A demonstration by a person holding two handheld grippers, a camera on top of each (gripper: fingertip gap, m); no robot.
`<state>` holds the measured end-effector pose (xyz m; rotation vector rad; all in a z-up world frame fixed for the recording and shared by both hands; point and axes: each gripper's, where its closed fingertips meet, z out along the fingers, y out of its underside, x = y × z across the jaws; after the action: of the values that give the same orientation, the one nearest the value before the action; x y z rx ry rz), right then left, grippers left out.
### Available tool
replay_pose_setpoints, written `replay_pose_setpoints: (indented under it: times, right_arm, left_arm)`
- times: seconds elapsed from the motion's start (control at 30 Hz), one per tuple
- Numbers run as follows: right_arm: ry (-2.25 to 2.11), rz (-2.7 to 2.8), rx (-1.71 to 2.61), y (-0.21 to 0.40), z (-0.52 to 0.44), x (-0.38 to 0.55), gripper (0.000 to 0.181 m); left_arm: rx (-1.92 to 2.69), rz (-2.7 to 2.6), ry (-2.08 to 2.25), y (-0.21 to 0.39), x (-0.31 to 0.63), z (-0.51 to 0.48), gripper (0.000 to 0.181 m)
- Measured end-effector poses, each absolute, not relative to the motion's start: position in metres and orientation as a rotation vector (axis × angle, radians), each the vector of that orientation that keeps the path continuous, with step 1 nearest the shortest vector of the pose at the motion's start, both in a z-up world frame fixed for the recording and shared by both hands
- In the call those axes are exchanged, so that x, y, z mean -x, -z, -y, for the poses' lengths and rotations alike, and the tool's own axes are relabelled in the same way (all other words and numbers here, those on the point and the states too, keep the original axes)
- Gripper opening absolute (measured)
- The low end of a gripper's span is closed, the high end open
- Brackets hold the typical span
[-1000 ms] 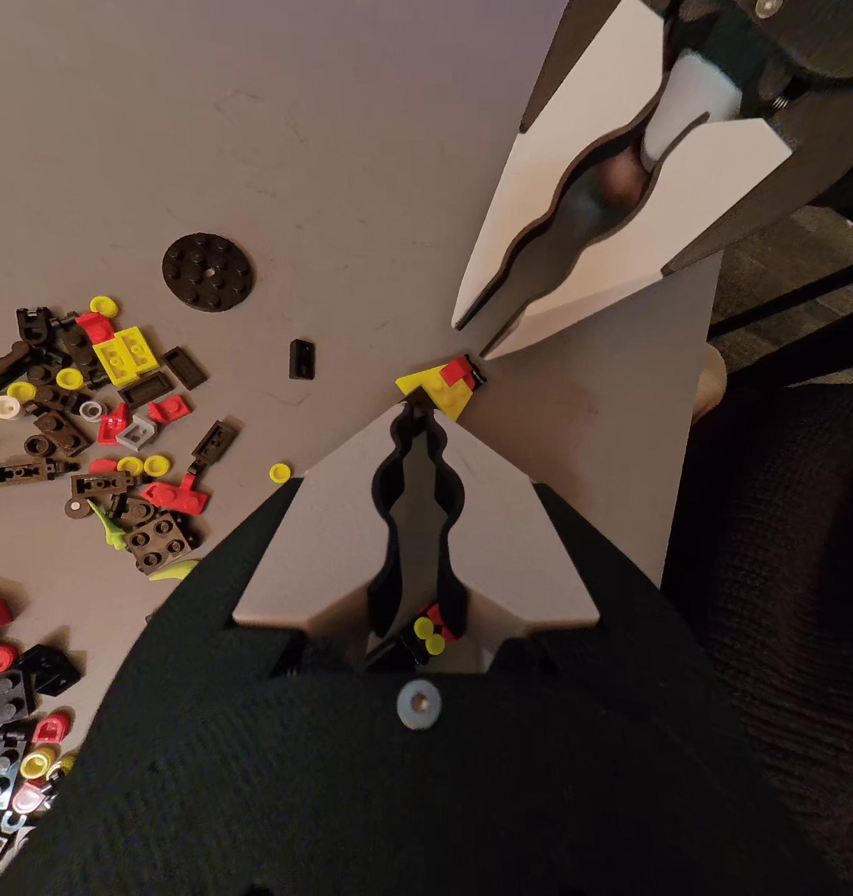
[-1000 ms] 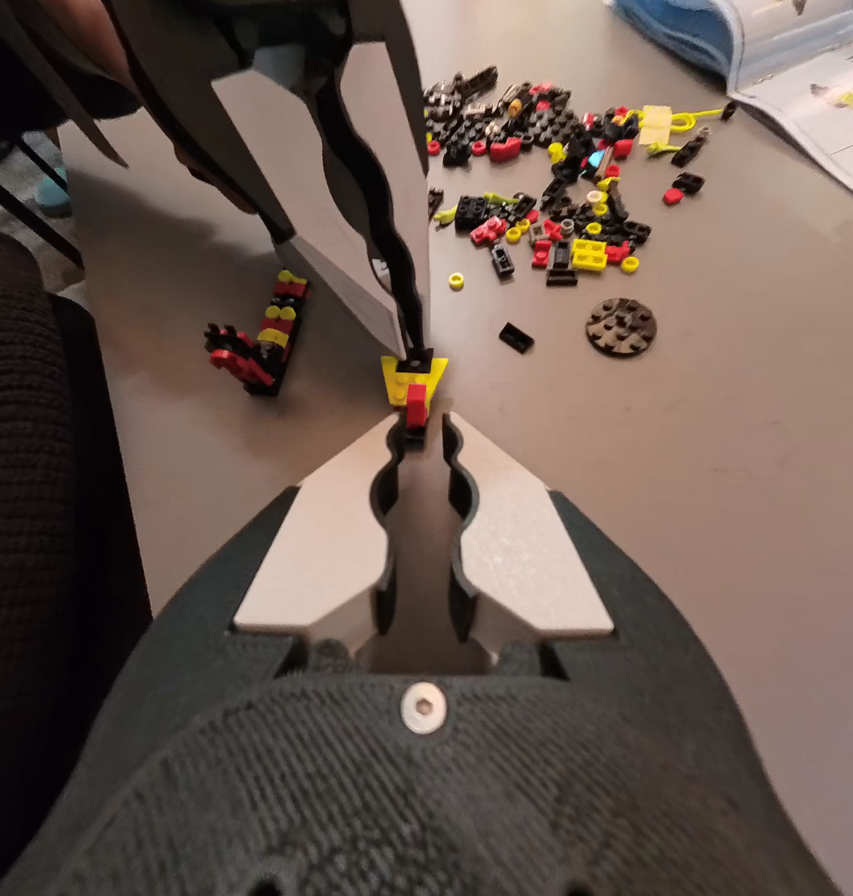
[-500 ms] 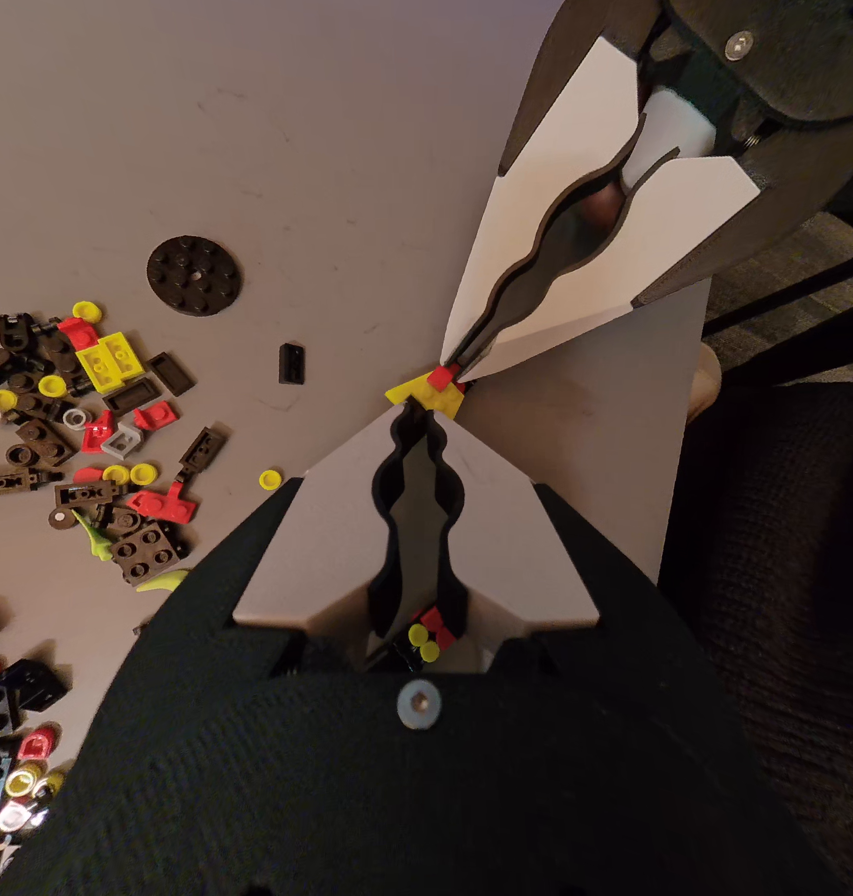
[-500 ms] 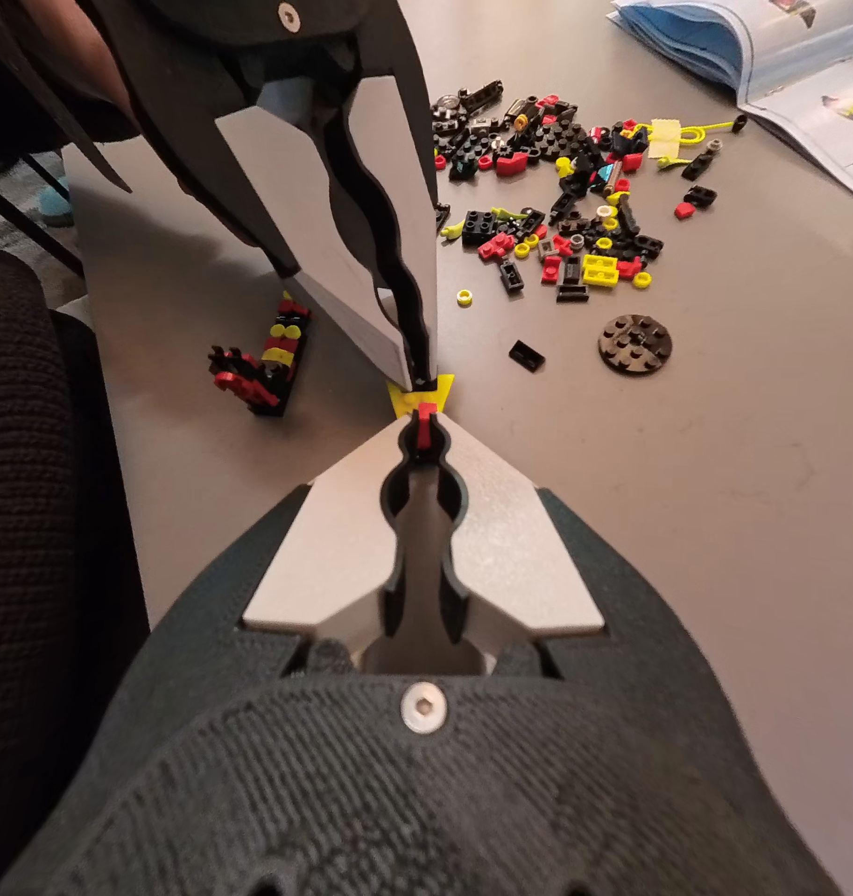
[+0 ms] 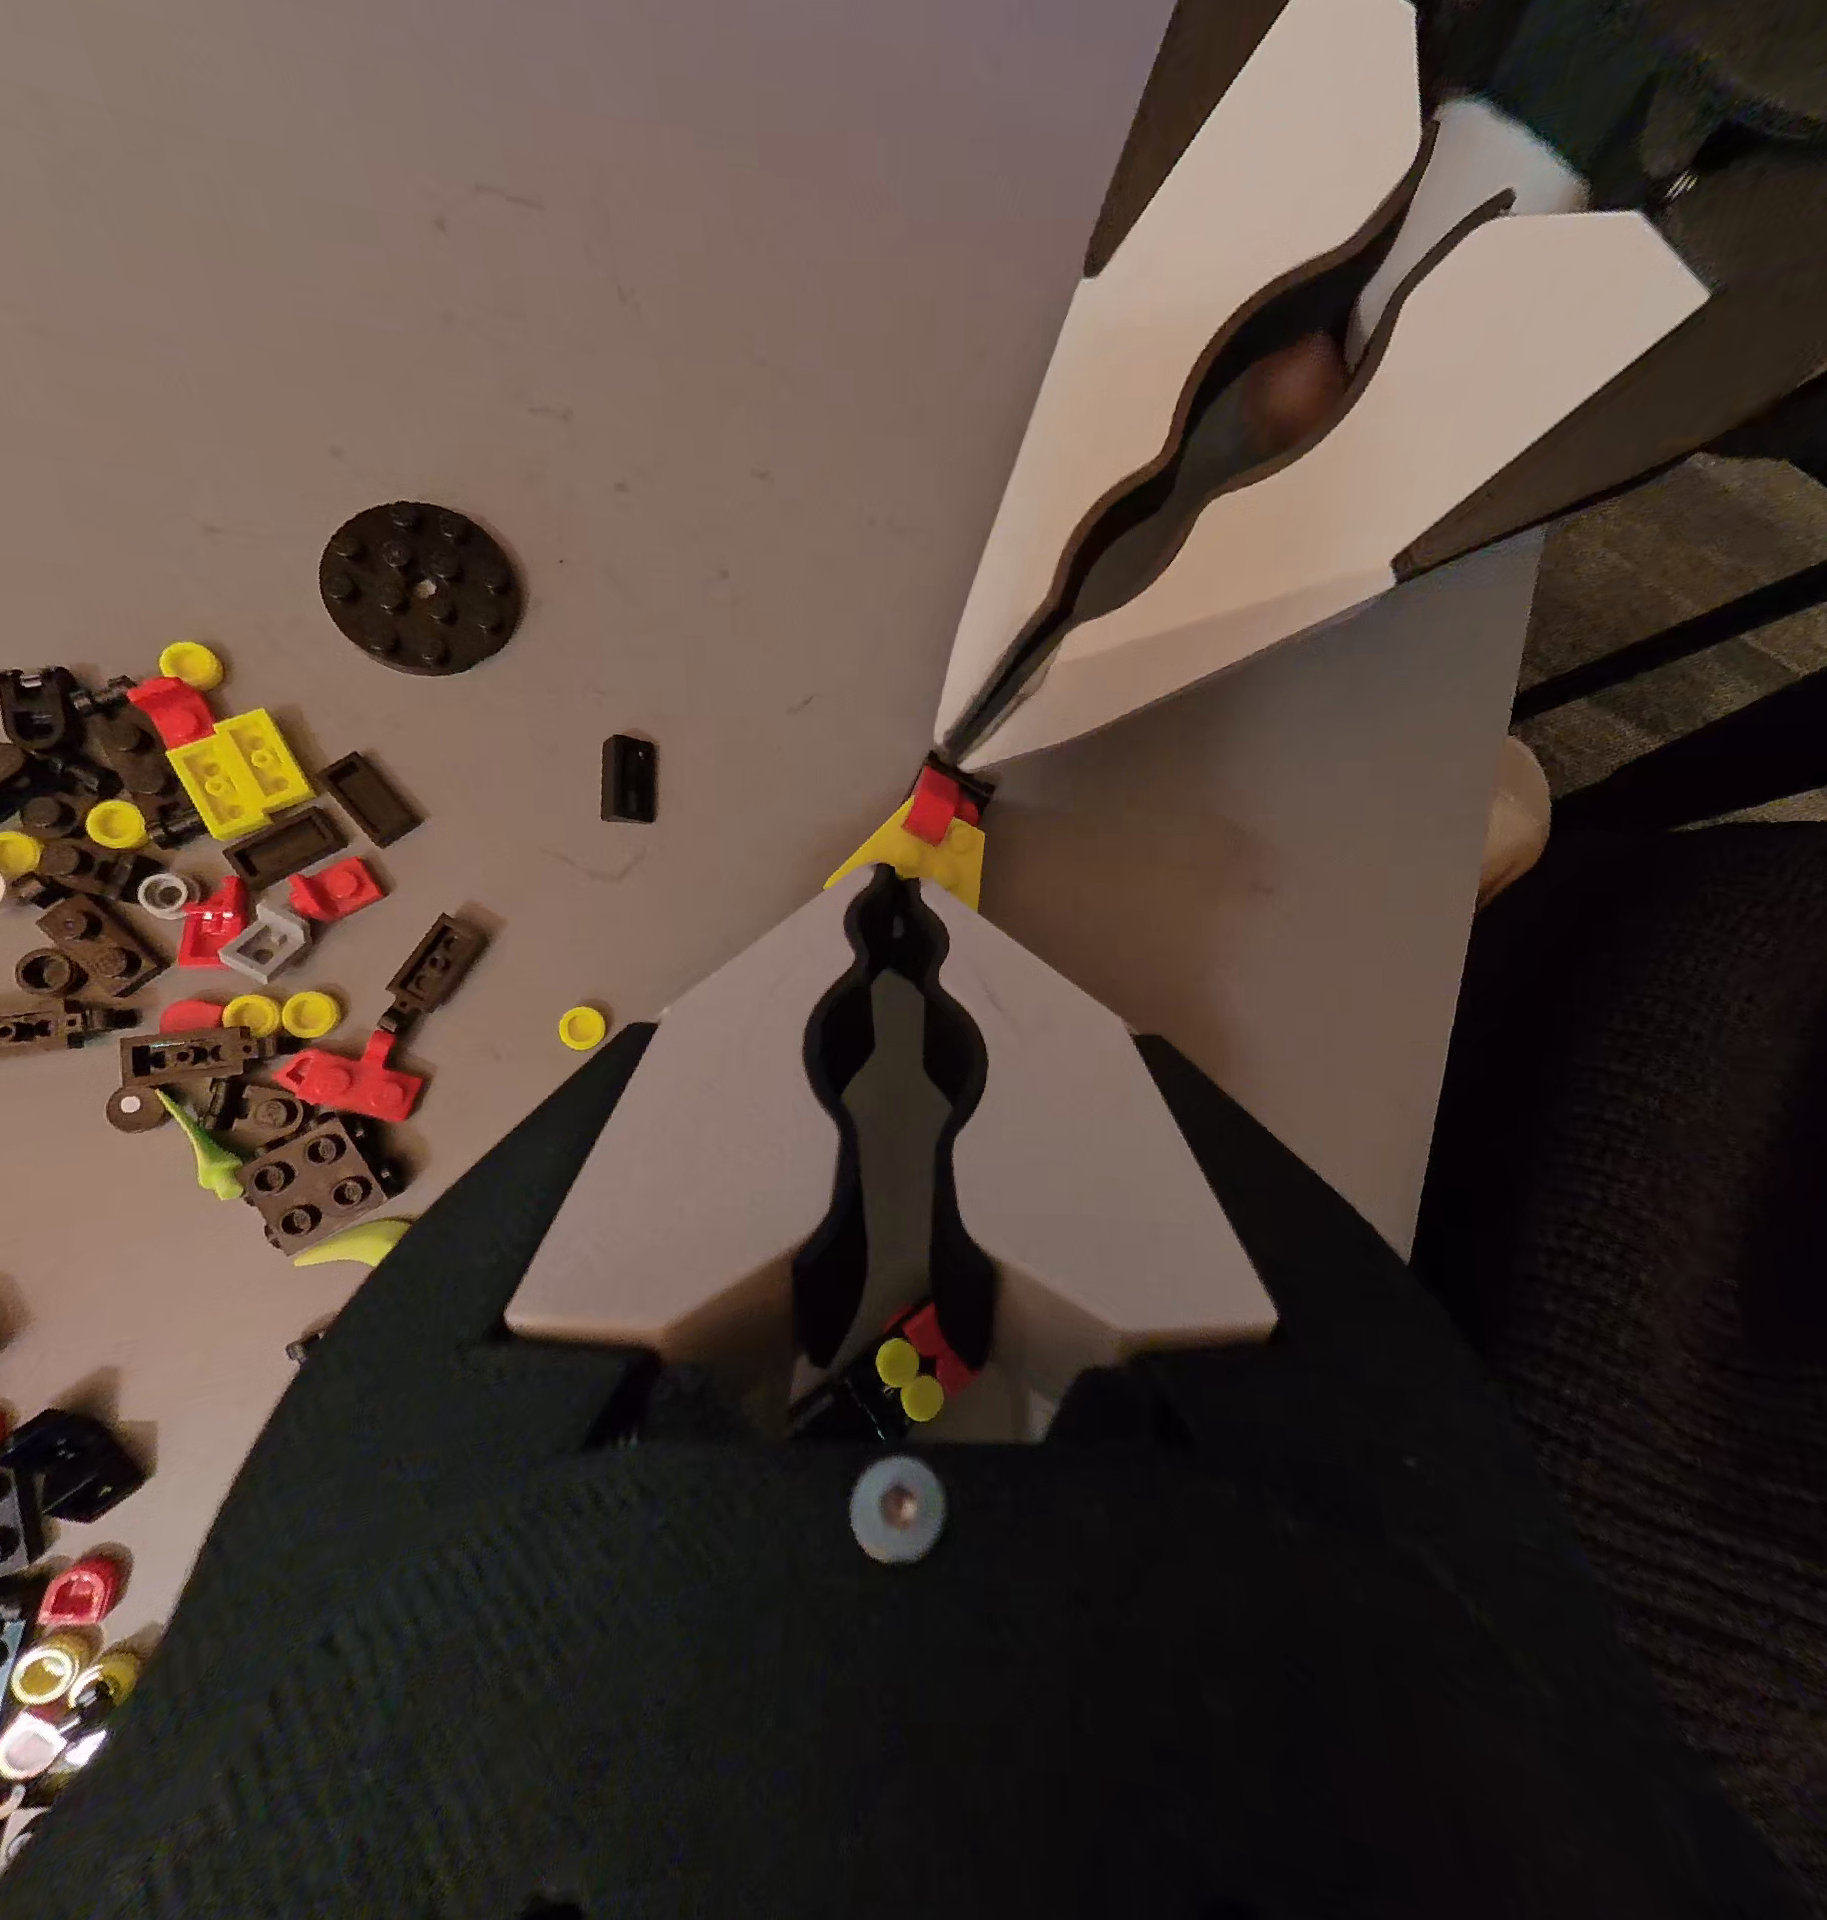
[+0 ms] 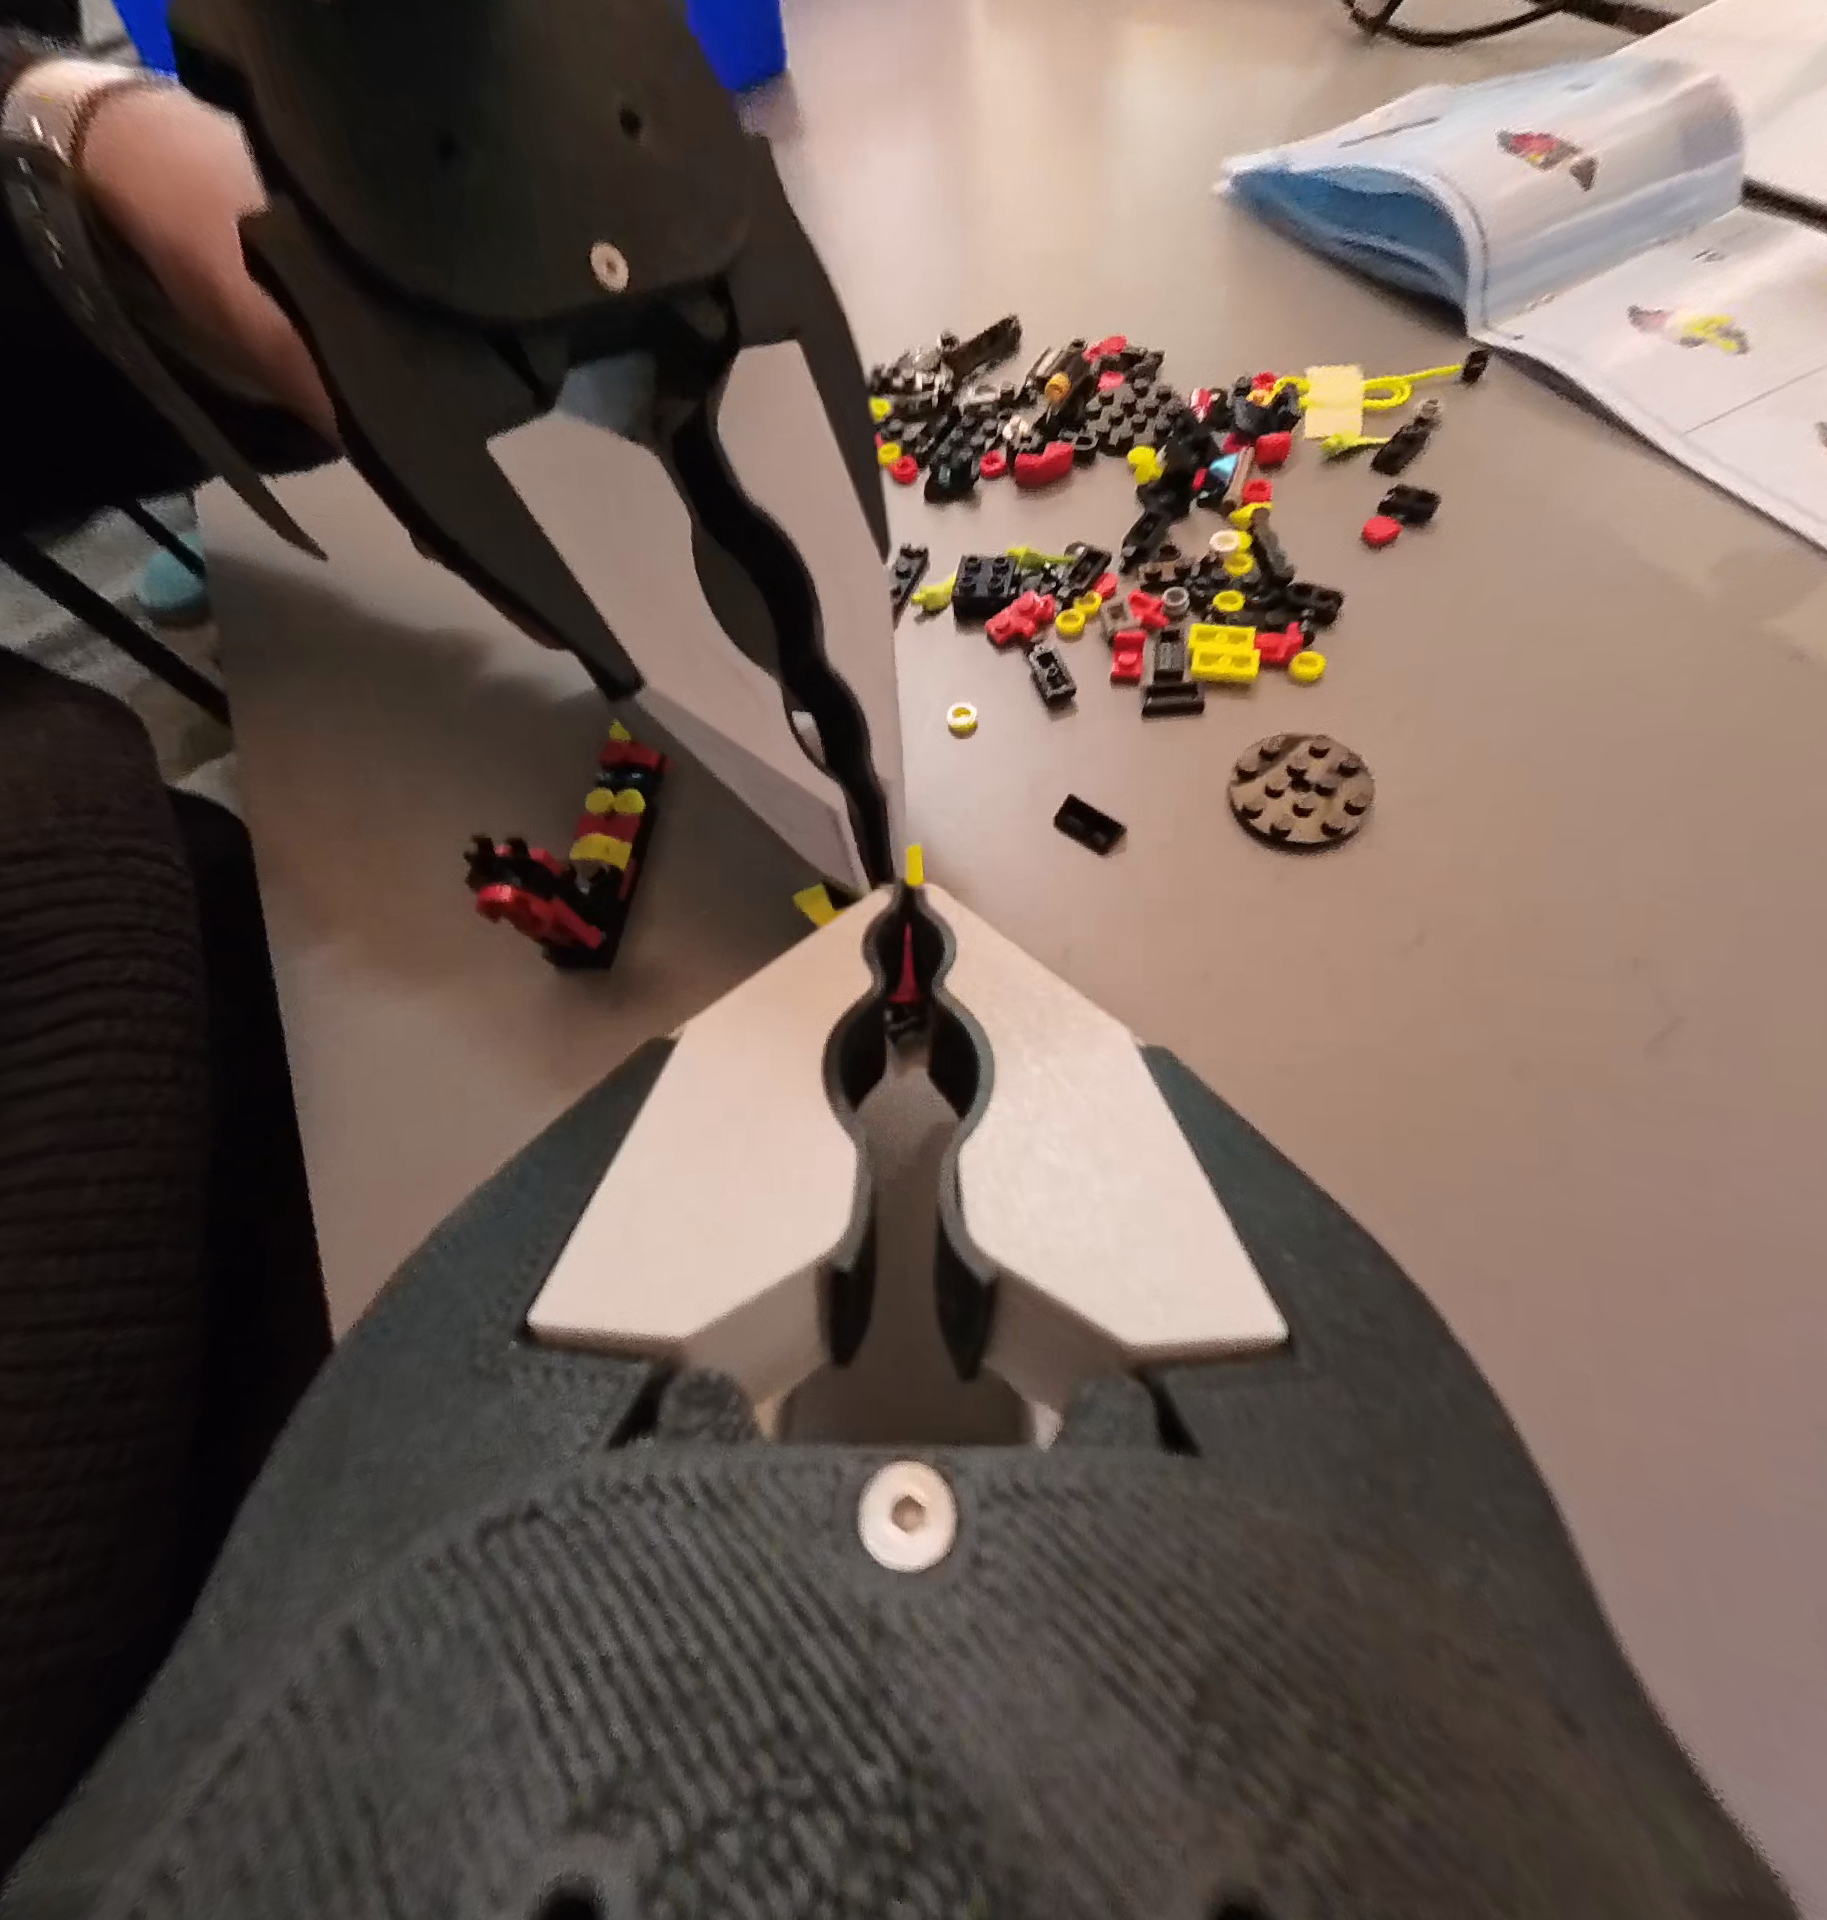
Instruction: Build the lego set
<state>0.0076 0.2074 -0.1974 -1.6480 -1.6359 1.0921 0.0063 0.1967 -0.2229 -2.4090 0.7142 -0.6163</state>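
Note:
A small assembly of a yellow wedge plate with a red and a black piece is held between both grippers just above the grey table. My left gripper is shut on its yellow end. My right gripper is shut on its red end, and the assembly shows edge-on between the right gripper's fingers. In the left wrist view the right gripper comes in from the upper right. In the right wrist view the left gripper comes down from the upper left.
A partly built black, red and yellow model lies left of the grippers. A pile of loose pieces lies farther out, with a round black plate and a small black plate. An instruction booklet lies far right. The table edge is close. Left and right tips are no more than a few centimetres apart.
My right gripper went from open to shut on the red end of the assembly. The assembly has turned from flat to edge-on in the right wrist view. My left gripper stayed shut.

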Motion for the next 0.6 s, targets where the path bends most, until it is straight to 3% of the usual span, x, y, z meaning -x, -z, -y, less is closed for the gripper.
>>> replay_pose_setpoints:
  times: [0.6]
  right_arm:
    - [-1.035,1.687,1.666,0.213,-0.204,-0.005,0.0]
  left_arm:
    - [2.41,-0.704,0.63,0.223,-0.006,-0.197,0.0]
